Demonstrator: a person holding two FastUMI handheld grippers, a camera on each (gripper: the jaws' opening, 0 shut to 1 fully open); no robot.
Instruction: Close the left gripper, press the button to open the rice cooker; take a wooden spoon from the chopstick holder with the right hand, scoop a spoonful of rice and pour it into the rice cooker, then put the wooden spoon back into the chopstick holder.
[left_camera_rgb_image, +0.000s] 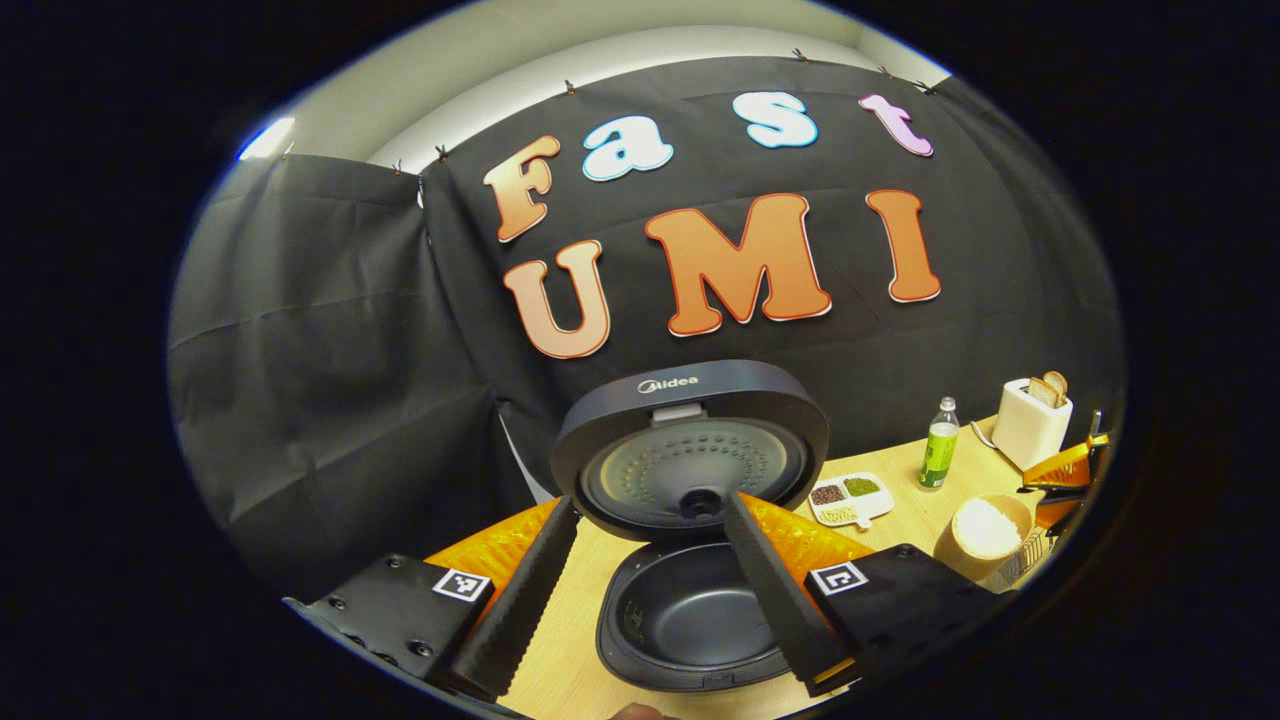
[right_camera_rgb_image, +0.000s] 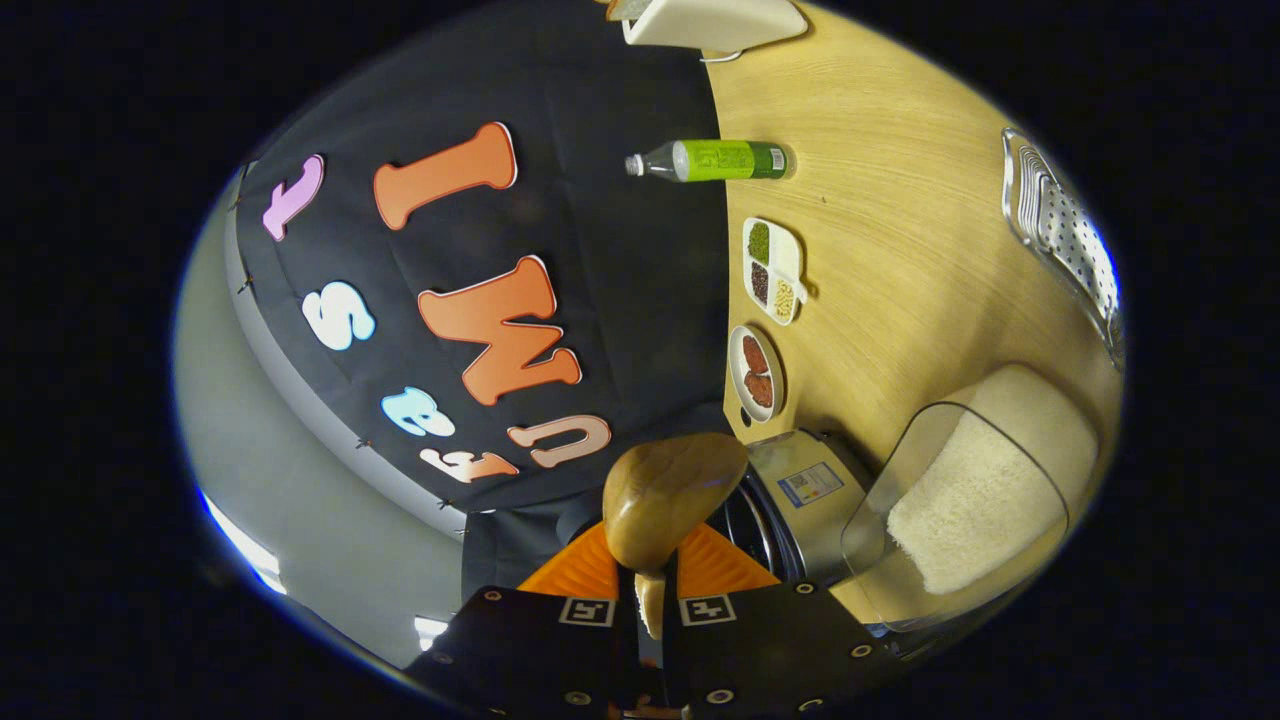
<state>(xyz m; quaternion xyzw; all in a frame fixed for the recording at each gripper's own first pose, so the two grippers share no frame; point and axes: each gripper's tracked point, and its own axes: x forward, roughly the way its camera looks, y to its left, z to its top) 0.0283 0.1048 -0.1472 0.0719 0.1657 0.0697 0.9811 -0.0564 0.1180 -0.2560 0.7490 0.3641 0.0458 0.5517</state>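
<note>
Two sets of tongs, two different jobs right now. Your right tongs (right_camera_rgb_image: 650, 600) are clenched on the handle of the wooden spoon (right_camera_rgb_image: 668, 495), whose bowl sticks out ahead of the fingers and looks empty. Your left tongs (left_camera_rgb_image: 655, 590) are released, fingers spread wide, hovering over the rice cooker (left_camera_rgb_image: 690, 530) — its lid stands up and the dark inner pot (left_camera_rgb_image: 690, 610) looks empty.

In the right gripper view, the clear container of rice (right_camera_rgb_image: 975, 495) sits on the tabletop (right_camera_rgb_image: 900, 200) just beside the cooker body, near the spoon. The scoop seems to be your next step.

Watch three things. Your grip is on a narrow handle, so digging into packed rice could twist the spoon between the fingers and spill grains. The container looks light — pushing sideways may slide or tip it. And the carry to the pot passes close to the raised lid and your left tongs; a bump there would scatter rice onto the tabletop.
</note>
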